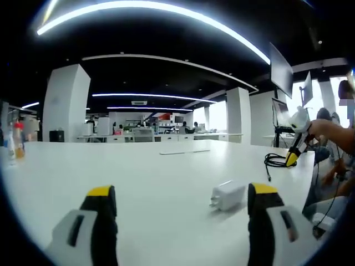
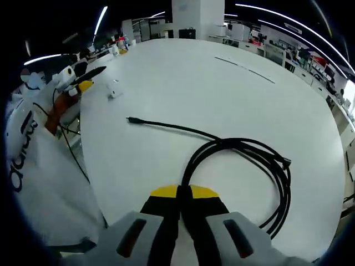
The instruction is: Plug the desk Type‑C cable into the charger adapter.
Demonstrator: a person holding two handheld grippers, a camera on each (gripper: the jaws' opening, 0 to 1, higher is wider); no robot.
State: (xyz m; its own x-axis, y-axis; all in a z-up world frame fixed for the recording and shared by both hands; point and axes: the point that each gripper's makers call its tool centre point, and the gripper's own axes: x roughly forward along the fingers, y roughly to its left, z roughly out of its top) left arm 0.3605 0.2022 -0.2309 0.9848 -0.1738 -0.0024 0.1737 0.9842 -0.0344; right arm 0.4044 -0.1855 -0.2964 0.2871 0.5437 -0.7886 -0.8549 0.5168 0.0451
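Left gripper view, charger adapter (image 1: 228, 195) beside open left tool (image 1: 183, 200)

Open office: white pillars (image 1: 66, 102), ceiling light strips (image 1: 155, 8).

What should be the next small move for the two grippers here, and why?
Probably close the open left gripper on the small white charger adapter, which lies untouched on the white table between its jaws. The right gripper appears shut on the coiled black Type-C cable; its plug end lies free.
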